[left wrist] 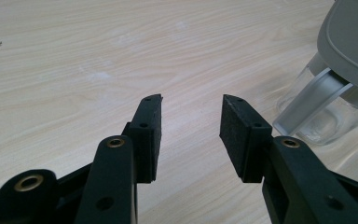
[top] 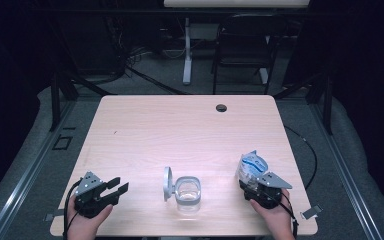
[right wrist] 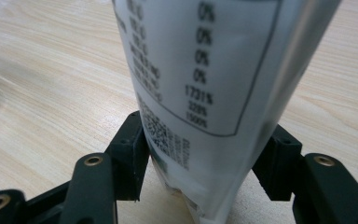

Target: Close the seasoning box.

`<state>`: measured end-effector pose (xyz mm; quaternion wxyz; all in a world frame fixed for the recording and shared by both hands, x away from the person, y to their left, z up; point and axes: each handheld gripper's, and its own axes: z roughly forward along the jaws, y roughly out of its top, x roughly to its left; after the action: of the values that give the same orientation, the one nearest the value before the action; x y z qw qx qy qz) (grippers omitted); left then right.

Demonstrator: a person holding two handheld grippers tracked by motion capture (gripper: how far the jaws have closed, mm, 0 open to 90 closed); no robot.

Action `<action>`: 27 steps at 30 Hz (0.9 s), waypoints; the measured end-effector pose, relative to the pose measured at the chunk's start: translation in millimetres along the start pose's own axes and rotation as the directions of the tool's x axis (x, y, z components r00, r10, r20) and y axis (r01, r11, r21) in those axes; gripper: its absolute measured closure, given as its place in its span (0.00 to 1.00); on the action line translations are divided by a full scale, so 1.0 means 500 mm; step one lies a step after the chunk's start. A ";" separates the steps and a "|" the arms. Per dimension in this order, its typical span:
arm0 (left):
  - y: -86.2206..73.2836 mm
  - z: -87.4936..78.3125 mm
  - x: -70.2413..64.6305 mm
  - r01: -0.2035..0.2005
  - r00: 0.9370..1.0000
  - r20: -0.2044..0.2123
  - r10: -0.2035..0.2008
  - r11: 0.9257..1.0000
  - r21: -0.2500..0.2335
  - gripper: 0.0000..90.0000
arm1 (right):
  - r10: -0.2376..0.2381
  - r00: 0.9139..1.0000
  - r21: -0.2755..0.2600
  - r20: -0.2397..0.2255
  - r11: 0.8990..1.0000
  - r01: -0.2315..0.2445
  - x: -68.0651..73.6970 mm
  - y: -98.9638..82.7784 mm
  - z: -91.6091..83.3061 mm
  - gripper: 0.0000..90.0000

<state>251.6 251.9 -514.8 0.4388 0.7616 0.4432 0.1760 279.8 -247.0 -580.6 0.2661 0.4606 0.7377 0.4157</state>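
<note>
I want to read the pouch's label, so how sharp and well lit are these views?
High view: dark surroundings, table evenly lit, pouch too small to read. Right gripper view: pouch very close, print soft, only percent figures legible. Left gripper view: pads sharp, clear container cut off at the edge.

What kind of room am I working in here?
Likely a lab or recording workspace: a bare wooden desk with a cable hole, loose cables on the floor, and a chair beyond.

Black two-jaw grippers (top: 111,190), brass-ringed screw holes, grey three-cornered plates (trailing cables)
</note>
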 end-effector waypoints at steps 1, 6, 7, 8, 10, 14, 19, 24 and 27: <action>0.000 0.000 0.000 0.000 1.000 0.000 0.000 1.000 0.000 0.66 | 0.004 1.000 -0.002 -0.003 1.000 -0.004 -0.001 -0.001 0.000 0.48; 0.000 0.000 0.000 -0.001 1.000 -0.001 0.001 1.000 -0.001 0.66 | -0.001 1.000 -0.003 -0.010 1.000 0.001 -0.002 -0.001 0.000 0.49; 0.000 0.000 0.000 -0.001 1.000 0.000 0.001 1.000 -0.003 0.66 | -0.003 1.000 -0.001 -0.011 1.000 0.003 -0.002 0.000 -0.001 0.49; 0.000 0.000 0.000 -0.001 1.000 0.000 0.001 1.000 -0.003 0.66 | -0.003 1.000 -0.003 -0.012 1.000 0.003 -0.002 0.000 -0.001 0.49; 0.001 -0.001 0.000 -0.001 1.000 0.000 0.001 1.000 -0.001 0.66 | -0.007 1.000 -0.006 -0.017 1.000 0.007 -0.003 -0.001 -0.001 0.49; 0.001 -0.002 0.001 -0.001 1.000 0.000 0.001 1.000 -0.001 0.66 | -0.011 1.000 -0.010 -0.020 1.000 0.011 -0.005 -0.003 -0.002 0.50; 0.001 -0.003 0.002 0.002 1.000 0.000 -0.002 1.000 -0.005 0.66 | -0.011 1.000 -0.017 -0.023 1.000 0.011 -0.005 -0.004 -0.002 0.50; 0.001 -0.004 0.003 0.001 1.000 0.000 -0.001 1.000 -0.007 0.66 | -0.014 1.000 -0.019 -0.022 1.000 0.013 -0.005 -0.005 -0.002 0.50; 0.001 -0.003 0.003 0.001 1.000 0.000 -0.001 1.000 -0.005 0.66 | -0.020 1.000 -0.019 -0.021 1.000 0.019 -0.005 -0.004 -0.003 0.50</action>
<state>251.6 253.8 -513.6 0.4408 0.7601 0.4433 0.1770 278.9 -250.3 -581.8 0.2668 0.4464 0.7410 0.4248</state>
